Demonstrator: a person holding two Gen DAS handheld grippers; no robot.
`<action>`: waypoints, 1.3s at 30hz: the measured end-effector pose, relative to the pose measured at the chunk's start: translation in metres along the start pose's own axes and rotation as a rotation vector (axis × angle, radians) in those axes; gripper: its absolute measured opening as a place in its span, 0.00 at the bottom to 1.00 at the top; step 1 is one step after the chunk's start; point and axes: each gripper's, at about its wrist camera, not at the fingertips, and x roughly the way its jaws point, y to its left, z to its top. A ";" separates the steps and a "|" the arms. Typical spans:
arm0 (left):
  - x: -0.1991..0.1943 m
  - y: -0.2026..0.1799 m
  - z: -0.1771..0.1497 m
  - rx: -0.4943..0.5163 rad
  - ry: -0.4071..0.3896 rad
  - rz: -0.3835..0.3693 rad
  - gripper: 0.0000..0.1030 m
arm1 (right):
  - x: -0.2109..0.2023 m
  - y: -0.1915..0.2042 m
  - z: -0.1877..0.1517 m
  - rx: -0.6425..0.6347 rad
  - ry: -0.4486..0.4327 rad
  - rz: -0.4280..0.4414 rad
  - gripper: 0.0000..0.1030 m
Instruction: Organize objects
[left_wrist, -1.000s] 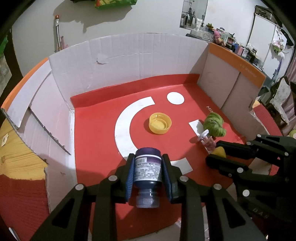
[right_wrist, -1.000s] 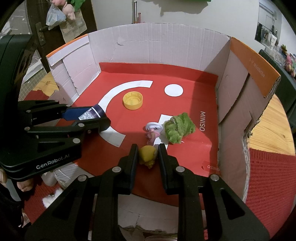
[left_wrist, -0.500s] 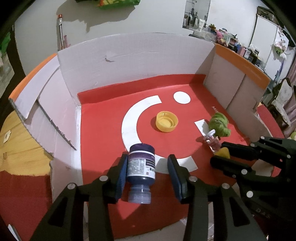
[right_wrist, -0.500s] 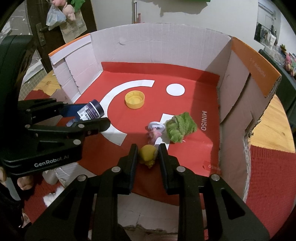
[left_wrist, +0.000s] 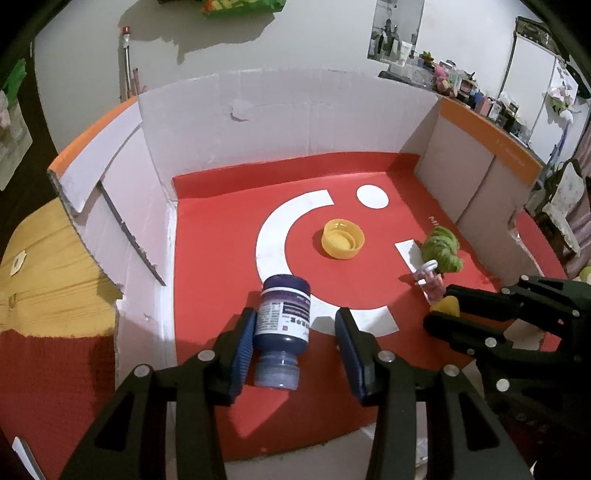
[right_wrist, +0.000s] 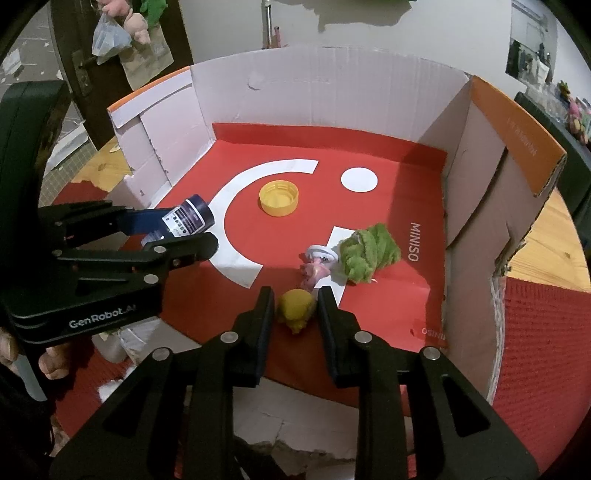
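A dark blue bottle (left_wrist: 282, 325) with a white label lies on its side on the red floor of the cardboard box (left_wrist: 280, 110), cap end toward me. My left gripper (left_wrist: 295, 343) is open around it; the bottle leans against the left finger and stands apart from the right one. It also shows in the right wrist view (right_wrist: 184, 219). My right gripper (right_wrist: 295, 306) is shut on a small yellow toy (right_wrist: 297, 310) just above the box floor, also seen in the left wrist view (left_wrist: 448, 306).
A yellow cap (left_wrist: 342, 243) lies open side up mid-box. A green plush (right_wrist: 369, 253) and a small pink figure (right_wrist: 316, 267) lie just beyond the right gripper. Box walls rise at left, back and right. A wooden table (left_wrist: 40, 258) surrounds the box.
My left gripper has opened and let go of the blue bottle, which now rests on the box floor. The right gripper has stayed shut on the yellow toy.
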 end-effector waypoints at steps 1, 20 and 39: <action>-0.001 0.000 0.000 0.000 -0.003 0.001 0.45 | 0.000 0.001 0.000 -0.002 0.000 -0.002 0.23; -0.026 -0.003 -0.008 -0.004 -0.047 0.023 0.55 | -0.015 0.007 -0.005 -0.005 -0.038 -0.003 0.49; -0.050 -0.004 -0.031 -0.034 -0.086 0.018 0.66 | -0.053 0.024 -0.021 -0.015 -0.113 -0.002 0.67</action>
